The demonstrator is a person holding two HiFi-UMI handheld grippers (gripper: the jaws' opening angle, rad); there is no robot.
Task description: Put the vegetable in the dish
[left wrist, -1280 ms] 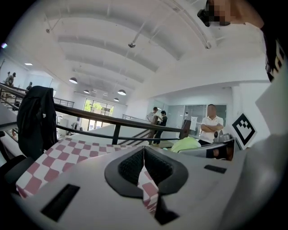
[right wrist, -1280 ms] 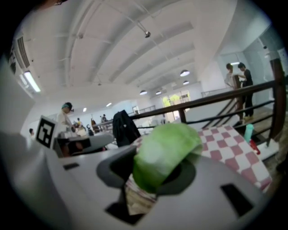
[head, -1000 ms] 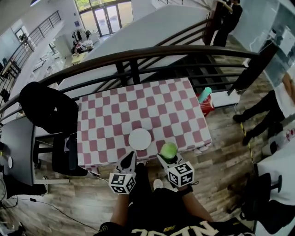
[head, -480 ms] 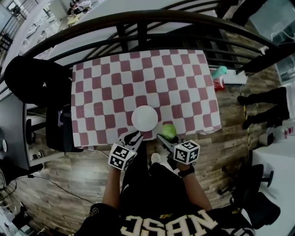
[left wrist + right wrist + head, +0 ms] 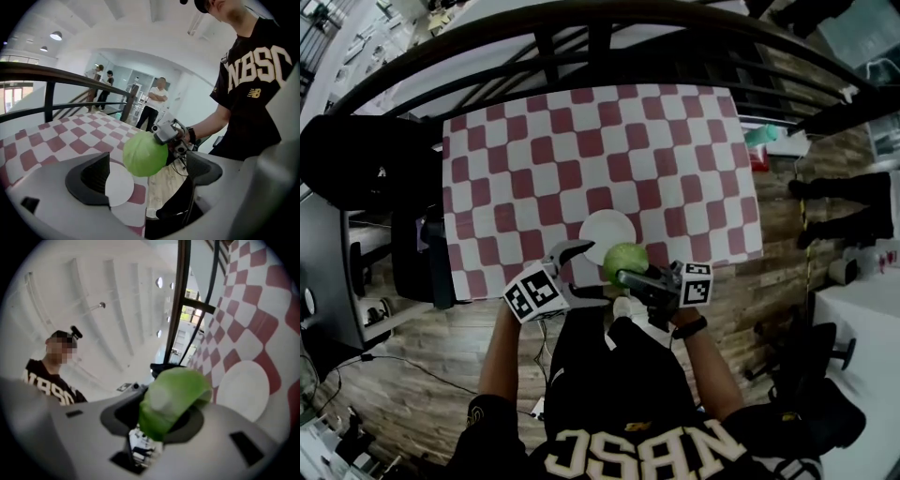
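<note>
A round green cabbage (image 5: 624,262) hangs over the near edge of the checked table (image 5: 534,141), just in front of the white dish (image 5: 606,228). My right gripper (image 5: 630,274) is shut on the cabbage, coming in from the right. My left gripper (image 5: 574,272) points at the cabbage from the left; its jaws are opening and stand wide, with nothing pressed between them. In the left gripper view the cabbage (image 5: 145,153) floats beyond my left gripper (image 5: 145,176), above the dish (image 5: 119,185). The right gripper view has the cabbage (image 5: 171,397) clamped in my right gripper (image 5: 164,414), with the dish (image 5: 243,390) beyond.
A dark railing (image 5: 609,23) runs along the table's far side. A black chair with a dark coat (image 5: 356,169) stands at the left. Red and green items (image 5: 761,141) lie on the wooden floor at the right, near a standing person's legs (image 5: 844,192).
The left gripper's jaws have swung from shut to wide open. The right gripper has carried the cabbage left, closer to the dish. The head view has tipped further down.
</note>
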